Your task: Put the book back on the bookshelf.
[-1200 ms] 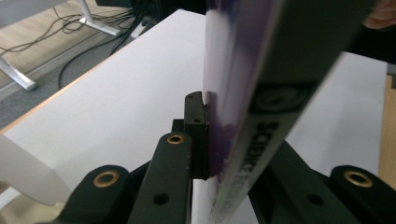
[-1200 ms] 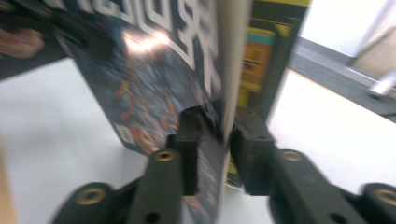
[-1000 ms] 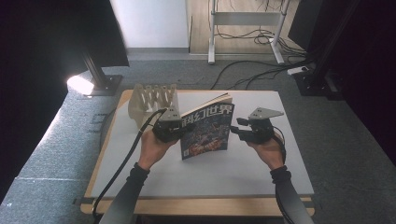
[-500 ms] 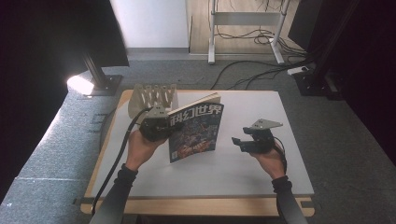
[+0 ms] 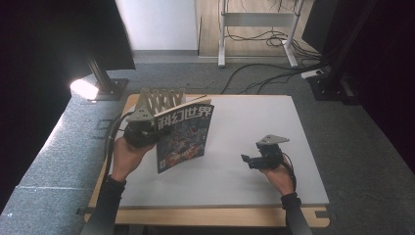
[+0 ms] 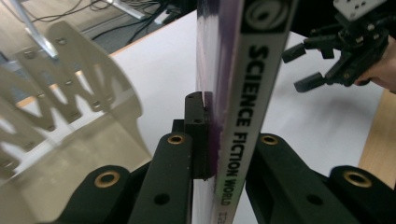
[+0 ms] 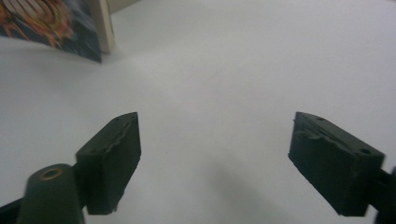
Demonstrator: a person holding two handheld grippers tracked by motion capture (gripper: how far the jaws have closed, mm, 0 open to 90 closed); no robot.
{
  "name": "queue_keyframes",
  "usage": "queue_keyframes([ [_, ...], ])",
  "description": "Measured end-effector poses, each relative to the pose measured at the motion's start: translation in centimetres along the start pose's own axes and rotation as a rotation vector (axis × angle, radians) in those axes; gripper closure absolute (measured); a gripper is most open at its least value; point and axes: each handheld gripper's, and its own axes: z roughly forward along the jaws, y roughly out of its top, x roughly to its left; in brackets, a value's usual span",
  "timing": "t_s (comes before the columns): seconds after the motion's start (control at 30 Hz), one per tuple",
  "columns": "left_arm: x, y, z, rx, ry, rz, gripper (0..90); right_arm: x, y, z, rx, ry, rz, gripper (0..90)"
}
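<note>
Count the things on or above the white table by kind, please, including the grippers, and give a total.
Magazine: 1
Wooden slotted rack: 1
Grippers: 2, the left gripper shut on the magazine, the right gripper open with nothing between its jaws, which have just been opening
Total: 4
</note>
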Motion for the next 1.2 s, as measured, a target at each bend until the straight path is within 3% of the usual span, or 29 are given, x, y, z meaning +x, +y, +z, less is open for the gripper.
queue_keyframes([
  [0.1,0.4,-0.3,-1.0,-0.006,0.013,-0.022,82.7,0.2,-0.7,0.7,0.023,-0.014,0.012,10.4],
  [0.17,0.7,-0.5,-1.7,-0.014,0.025,-0.037,82.7,0.3,-1.3,1.3,0.043,-0.020,0.011,0.2],
  [0.63,2.8,-2.0,-5.8,-0.038,0.122,-0.110,82.7,0.3,-3.4,3.2,0.127,-0.044,0.022,0.0],
  [0.97,5.0,-3.6,-8.8,-0.045,0.208,-0.177,82.7,0.5,-3.4,3.3,0.138,-0.064,0.007,0.0],
  [1.2,6.4,-4.3,-9.8,-0.054,0.267,-0.221,82.7,0.5,-3.4,3.3,0.138,-0.065,0.006,0.0],
])
